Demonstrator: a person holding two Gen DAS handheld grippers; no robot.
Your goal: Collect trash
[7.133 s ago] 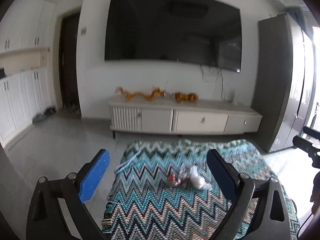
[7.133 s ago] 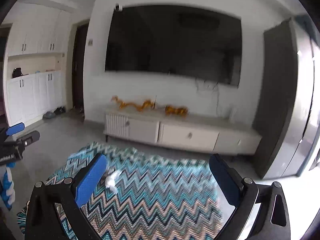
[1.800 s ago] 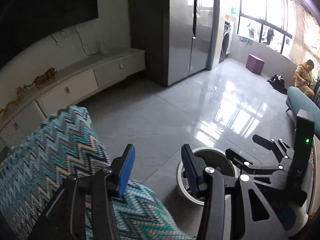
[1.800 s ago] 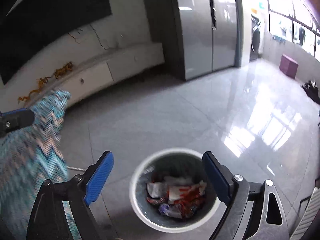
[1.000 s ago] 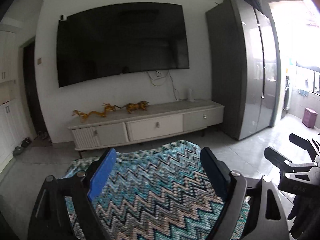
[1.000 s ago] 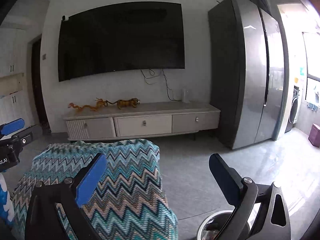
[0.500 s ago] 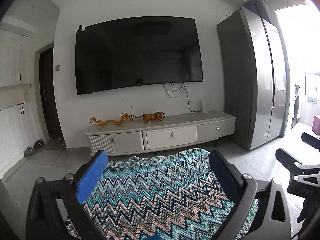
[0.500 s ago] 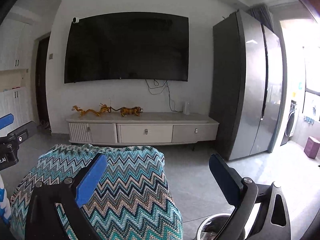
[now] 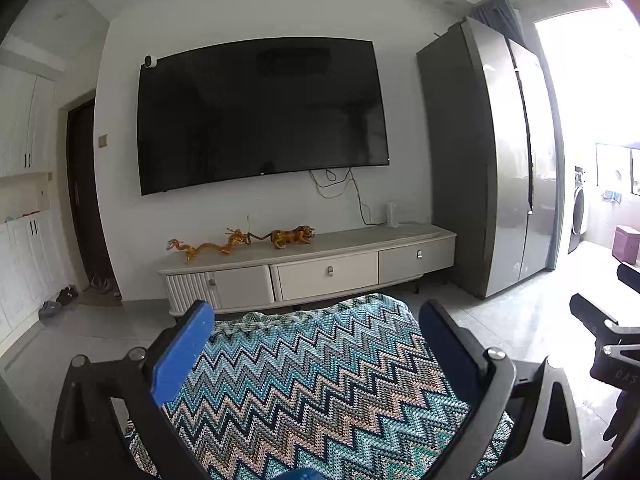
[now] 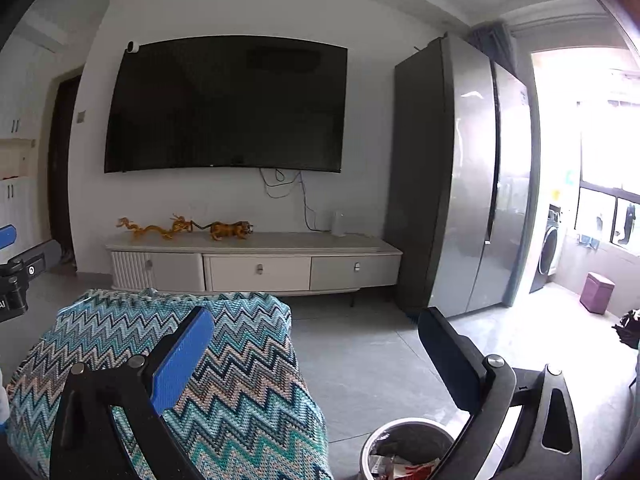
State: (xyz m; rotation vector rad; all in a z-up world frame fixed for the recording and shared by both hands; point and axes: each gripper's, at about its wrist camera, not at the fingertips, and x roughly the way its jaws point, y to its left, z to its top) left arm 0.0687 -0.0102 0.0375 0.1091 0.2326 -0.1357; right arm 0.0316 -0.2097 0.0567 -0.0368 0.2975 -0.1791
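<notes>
The round white-rimmed trash bin [image 10: 404, 454] sits low between the right gripper's [image 10: 316, 340] wide-open, empty jaws, holding crumpled red-and-white wrappers [image 10: 400, 469]. The left gripper [image 9: 316, 336], jaws also spread and empty, hangs above the zigzag blue knitted blanket [image 9: 320, 384].

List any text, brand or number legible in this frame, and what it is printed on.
"AI": end of a cut-off white label on the left hand-held gripper, seen from the right wrist view.
Embossed letters on the right hand-held gripper: too blurred to read.
Wrappers in the trash bin: print unreadable.
</notes>
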